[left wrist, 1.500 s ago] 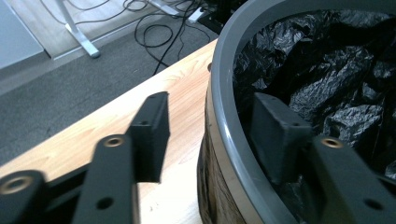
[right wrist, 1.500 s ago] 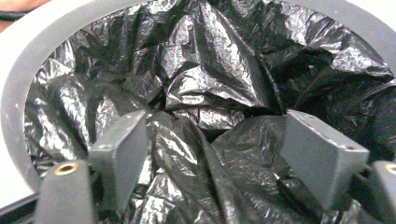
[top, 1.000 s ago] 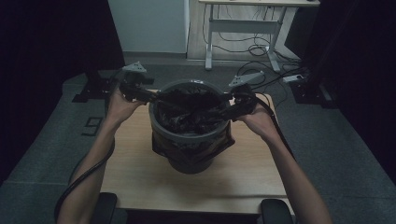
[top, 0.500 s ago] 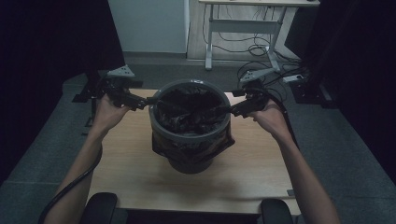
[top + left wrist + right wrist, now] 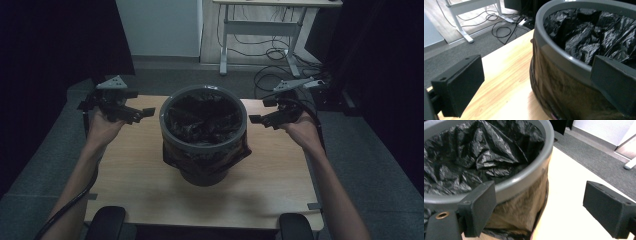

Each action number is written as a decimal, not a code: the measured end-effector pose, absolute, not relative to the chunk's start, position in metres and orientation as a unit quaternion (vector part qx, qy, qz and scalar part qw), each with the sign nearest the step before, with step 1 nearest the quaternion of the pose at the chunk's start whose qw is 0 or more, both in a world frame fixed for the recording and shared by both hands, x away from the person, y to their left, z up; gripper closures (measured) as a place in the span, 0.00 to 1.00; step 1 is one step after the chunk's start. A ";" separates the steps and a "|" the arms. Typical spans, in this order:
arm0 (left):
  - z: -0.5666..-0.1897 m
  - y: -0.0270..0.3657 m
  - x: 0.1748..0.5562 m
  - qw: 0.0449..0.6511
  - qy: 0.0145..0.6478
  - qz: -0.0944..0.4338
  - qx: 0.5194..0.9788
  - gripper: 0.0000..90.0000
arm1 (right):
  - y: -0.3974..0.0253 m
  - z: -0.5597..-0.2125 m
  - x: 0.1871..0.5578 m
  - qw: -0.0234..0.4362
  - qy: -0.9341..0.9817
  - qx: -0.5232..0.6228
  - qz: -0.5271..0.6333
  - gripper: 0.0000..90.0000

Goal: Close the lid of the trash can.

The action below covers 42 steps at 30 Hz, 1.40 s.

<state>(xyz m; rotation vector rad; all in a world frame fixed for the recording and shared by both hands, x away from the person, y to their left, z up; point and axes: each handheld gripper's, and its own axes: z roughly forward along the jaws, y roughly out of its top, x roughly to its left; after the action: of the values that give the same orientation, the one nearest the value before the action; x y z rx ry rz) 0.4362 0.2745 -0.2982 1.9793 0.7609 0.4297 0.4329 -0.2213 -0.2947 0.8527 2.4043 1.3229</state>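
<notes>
A grey round bin (image 5: 204,172) stands mid-table, lined with a crumpled black bag (image 5: 202,119) whose edge folds over the rim and hangs down the outside. My left gripper (image 5: 142,114) hovers a little left of the rim, open, nothing between its jaws. My right gripper (image 5: 260,121) hovers just right of the rim, also open and empty. In the left gripper view the bin (image 5: 564,65) is at the right, behind the right jaw, and my left gripper (image 5: 536,86) gapes wide. In the right gripper view the bin's rim (image 5: 529,177) lies beyond the left jaw of my right gripper (image 5: 541,207).
The wooden table (image 5: 130,165) has bare surface on all sides of the bin. Two dark chair armrests (image 5: 102,220) sit at its front edge. Behind it are grey carpet, a white desk frame (image 5: 225,45) and loose cables (image 5: 275,75).
Both grippers have drawn outward from the bin's rim, left one to the left, right one to the right. They now stand apart from it. The bin has stayed put.
</notes>
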 end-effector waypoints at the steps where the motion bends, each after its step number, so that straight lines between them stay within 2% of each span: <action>1: -0.300 0.276 0.436 0.468 0.312 0.175 0.808 0.00 | -0.224 -0.296 0.433 0.134 0.829 0.297 0.454 0.12; 15: -0.331 0.288 0.430 0.475 0.319 0.167 0.803 0.00 | -0.244 -0.323 0.428 0.124 0.824 0.317 0.453 0.12; 42: -0.399 0.294 0.415 0.471 0.329 0.151 0.804 0.00 | -0.249 -0.382 0.417 0.144 0.822 0.322 0.448 0.12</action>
<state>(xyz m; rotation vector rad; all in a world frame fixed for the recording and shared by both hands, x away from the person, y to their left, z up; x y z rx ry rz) 0.4152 0.2939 -0.3995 1.9704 0.8065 0.3704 0.4166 -0.2489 -0.3824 0.9270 2.3688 1.2916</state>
